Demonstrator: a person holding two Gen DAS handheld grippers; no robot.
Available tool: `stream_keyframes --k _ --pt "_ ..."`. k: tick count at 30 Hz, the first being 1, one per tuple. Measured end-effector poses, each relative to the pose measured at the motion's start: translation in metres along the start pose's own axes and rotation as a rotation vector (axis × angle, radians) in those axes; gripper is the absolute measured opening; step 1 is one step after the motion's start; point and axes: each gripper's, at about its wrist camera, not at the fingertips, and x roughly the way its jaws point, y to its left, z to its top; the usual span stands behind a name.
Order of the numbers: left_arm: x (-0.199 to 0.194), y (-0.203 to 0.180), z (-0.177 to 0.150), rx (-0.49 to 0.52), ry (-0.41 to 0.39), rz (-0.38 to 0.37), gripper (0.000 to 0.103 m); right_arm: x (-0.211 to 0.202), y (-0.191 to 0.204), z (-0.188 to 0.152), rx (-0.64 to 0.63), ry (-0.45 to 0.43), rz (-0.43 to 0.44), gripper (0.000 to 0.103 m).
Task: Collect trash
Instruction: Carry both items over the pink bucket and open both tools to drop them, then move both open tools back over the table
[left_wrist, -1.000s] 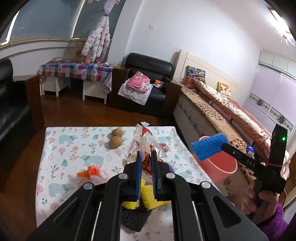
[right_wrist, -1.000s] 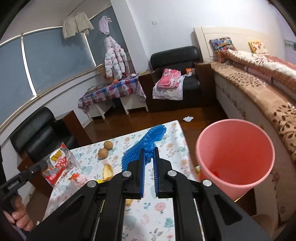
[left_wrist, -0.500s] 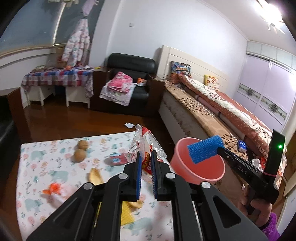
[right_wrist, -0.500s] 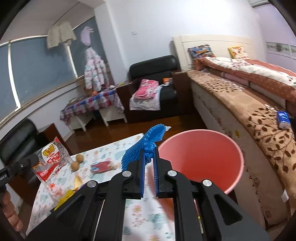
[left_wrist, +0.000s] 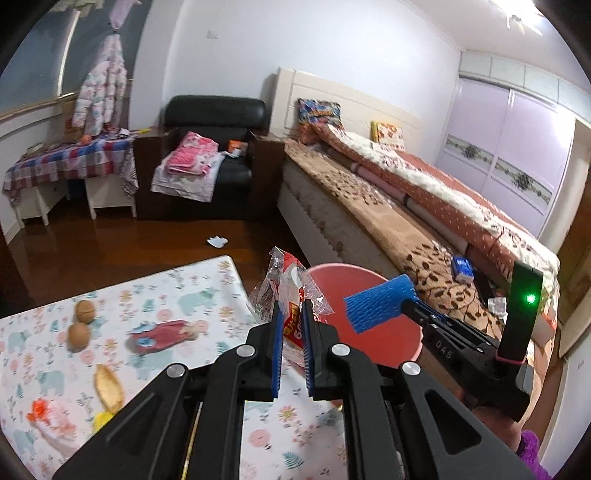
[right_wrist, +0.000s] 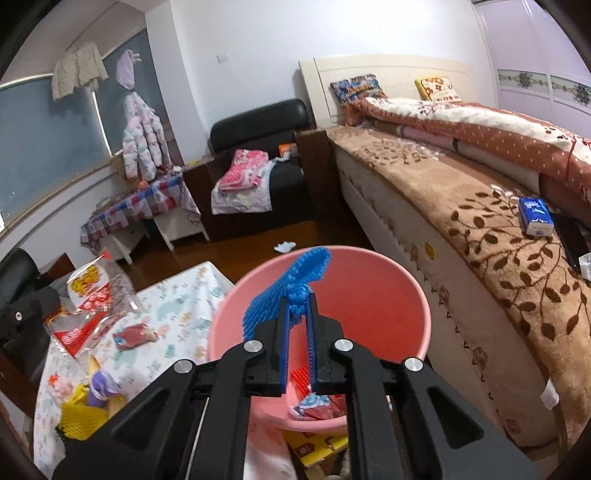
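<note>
My left gripper (left_wrist: 292, 314) is shut on a clear red-and-white snack wrapper (left_wrist: 284, 284) and holds it at the table's right edge, beside the pink bucket (left_wrist: 373, 343). The wrapper also shows in the right wrist view (right_wrist: 90, 295). My right gripper (right_wrist: 297, 317) is shut on a blue foam net (right_wrist: 291, 288) and holds it over the open mouth of the pink bucket (right_wrist: 413, 295). The net also shows in the left wrist view (left_wrist: 380, 301). Some trash lies in the bucket's bottom (right_wrist: 314, 398).
The table with the floral cloth (left_wrist: 184, 295) holds two walnuts (left_wrist: 79, 332), a red wrapper (left_wrist: 162, 330), a peel (left_wrist: 107, 382), an orange scrap (left_wrist: 40, 408) and a yellow net (right_wrist: 83, 417). A bed (left_wrist: 406, 206) stands right of the bucket.
Both grippers have swung right toward the bucket. The blue net has moved from above the table to over the bucket's mouth. The snack wrapper has reached the table's right edge.
</note>
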Motion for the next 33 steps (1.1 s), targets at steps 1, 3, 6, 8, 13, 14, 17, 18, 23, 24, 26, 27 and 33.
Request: stream_keyframes --k 1,3,6,8,13,14,17,18,23,24,26,27,33 --pt "0.009 -0.005 0.000 0.008 0.013 -0.003 0.009 0.004 -0.003 -0.001 0.000 0.011 -0.002 0.009" --pt "0.029 -0.014 -0.001 0.021 0.041 -0.009 0.009 0.008 -0.008 -0.003 0.000 0.031 0.002 0.009" --pt "0.054 -0.022 -0.004 0.026 0.083 -0.019 0.009 0.015 -0.014 -0.007 -0.007 0.055 0.004 0.009" --pt "0.068 -0.027 -0.006 0.030 0.104 -0.019 0.009 0.019 -0.018 -0.008 -0.005 0.067 0.002 0.009" --pt "0.093 -0.030 -0.010 0.032 0.148 -0.021 0.009 0.027 -0.027 -0.010 0.015 0.096 0.008 0.009" --pt "0.096 -0.030 -0.011 0.027 0.152 -0.024 0.010 0.027 -0.028 -0.010 0.021 0.100 0.010 0.009" --pt "0.100 -0.029 -0.012 0.022 0.160 -0.031 0.016 0.031 -0.032 -0.011 0.038 0.114 0.013 0.010" --pt "0.100 -0.029 -0.012 0.021 0.160 -0.036 0.021 0.031 -0.032 -0.012 0.043 0.118 0.012 0.012" --pt "0.090 -0.026 -0.011 0.016 0.135 -0.037 0.030 0.030 -0.034 -0.011 0.053 0.113 0.018 0.026" --pt "0.088 -0.026 -0.011 0.016 0.130 -0.037 0.030 0.028 -0.033 -0.011 0.051 0.109 0.017 0.030" --pt "0.081 -0.024 -0.010 0.015 0.116 -0.030 0.031 0.025 -0.032 -0.010 0.049 0.101 0.015 0.033" --pt "0.077 -0.023 -0.009 0.015 0.110 -0.027 0.032 0.023 -0.031 -0.009 0.051 0.096 0.017 0.034" --pt "0.044 -0.010 -0.007 0.007 0.053 0.002 0.042 0.005 -0.020 -0.007 0.038 0.048 0.043 0.034"
